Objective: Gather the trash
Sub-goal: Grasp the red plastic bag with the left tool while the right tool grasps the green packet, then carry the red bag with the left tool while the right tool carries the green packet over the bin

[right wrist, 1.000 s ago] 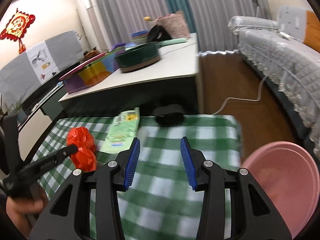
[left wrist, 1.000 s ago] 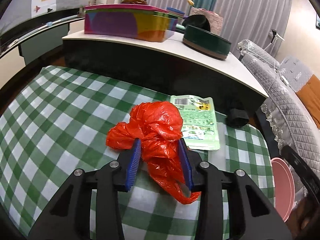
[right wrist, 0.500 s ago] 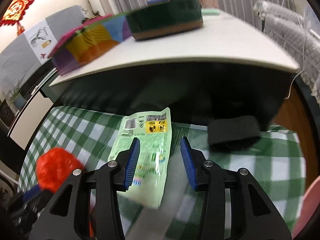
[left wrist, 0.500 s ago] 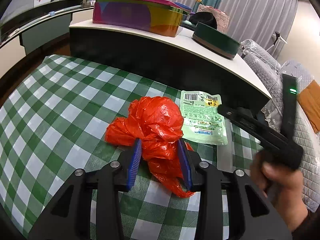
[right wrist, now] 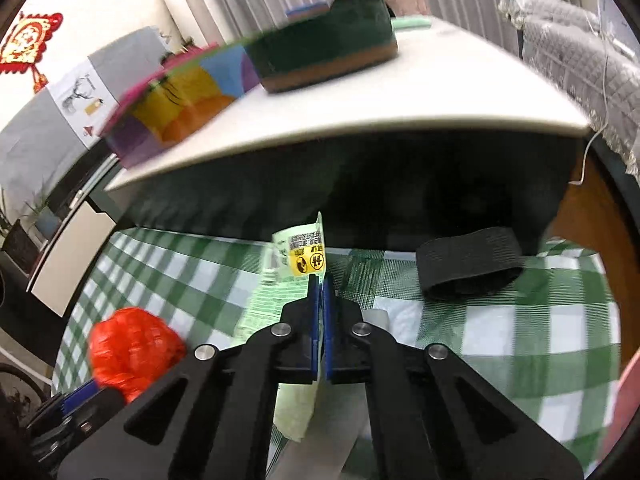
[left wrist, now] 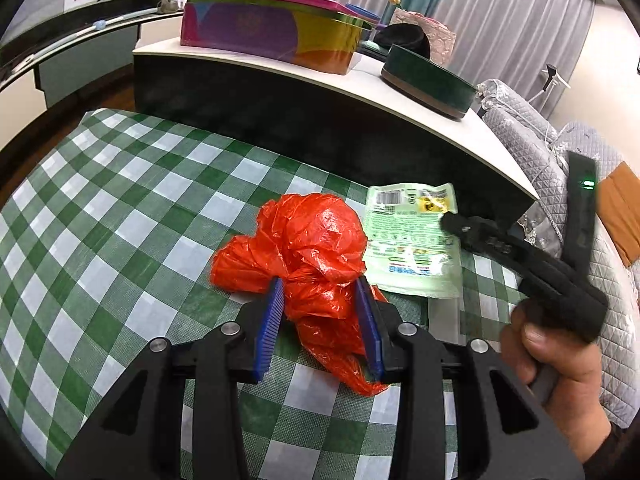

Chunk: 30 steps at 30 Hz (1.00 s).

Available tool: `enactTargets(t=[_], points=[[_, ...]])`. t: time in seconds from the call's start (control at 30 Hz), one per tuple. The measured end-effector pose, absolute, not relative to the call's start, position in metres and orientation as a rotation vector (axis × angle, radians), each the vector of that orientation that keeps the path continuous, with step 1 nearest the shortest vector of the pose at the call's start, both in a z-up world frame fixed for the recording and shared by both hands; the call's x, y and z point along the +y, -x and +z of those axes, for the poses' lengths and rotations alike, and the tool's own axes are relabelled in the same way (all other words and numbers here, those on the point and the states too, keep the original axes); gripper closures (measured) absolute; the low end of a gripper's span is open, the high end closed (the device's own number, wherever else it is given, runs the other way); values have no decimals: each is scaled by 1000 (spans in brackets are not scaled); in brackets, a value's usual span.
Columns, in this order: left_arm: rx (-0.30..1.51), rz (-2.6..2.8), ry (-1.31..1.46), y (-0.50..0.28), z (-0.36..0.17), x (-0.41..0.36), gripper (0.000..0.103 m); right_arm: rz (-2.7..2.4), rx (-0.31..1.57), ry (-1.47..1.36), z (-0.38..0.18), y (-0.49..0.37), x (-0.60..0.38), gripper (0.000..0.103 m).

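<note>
A crumpled red plastic bag point(left wrist: 312, 248) lies on the green checked tablecloth point(left wrist: 120, 216). My left gripper point(left wrist: 320, 304) is shut on the red bag, its blue pads pressing the bag's lower part. A light green snack wrapper point(left wrist: 408, 240) lies just right of the bag. My right gripper point(right wrist: 320, 292) is shut on the wrapper point(right wrist: 300, 256), whose right edge stands up between the blue pads. The right gripper also shows in the left wrist view point(left wrist: 448, 220), and the red bag shows at lower left in the right wrist view point(right wrist: 132, 348).
A black fabric band point(right wrist: 468, 262) lies on the cloth to the right. A white table point(left wrist: 360, 88) behind carries a colourful box point(left wrist: 268, 28) and a dark green round tin point(left wrist: 428, 80). A grey quilted sofa point(left wrist: 540, 152) stands at right.
My right gripper moved in over the green wrapper and shut on its right edge, lifting that edge upright. My left gripper stays closed on the red bag.
</note>
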<state>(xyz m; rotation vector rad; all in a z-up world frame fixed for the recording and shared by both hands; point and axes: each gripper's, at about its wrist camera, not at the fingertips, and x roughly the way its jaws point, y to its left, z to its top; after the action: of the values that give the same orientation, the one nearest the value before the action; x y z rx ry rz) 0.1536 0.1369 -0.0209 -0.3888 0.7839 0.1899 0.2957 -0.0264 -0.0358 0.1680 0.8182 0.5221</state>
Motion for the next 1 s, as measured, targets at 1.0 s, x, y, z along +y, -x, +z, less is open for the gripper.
enactTargets(t=[1.0], points=[[633, 69, 214, -103, 19, 87, 79, 326, 569, -27, 67, -121, -184, 102]])
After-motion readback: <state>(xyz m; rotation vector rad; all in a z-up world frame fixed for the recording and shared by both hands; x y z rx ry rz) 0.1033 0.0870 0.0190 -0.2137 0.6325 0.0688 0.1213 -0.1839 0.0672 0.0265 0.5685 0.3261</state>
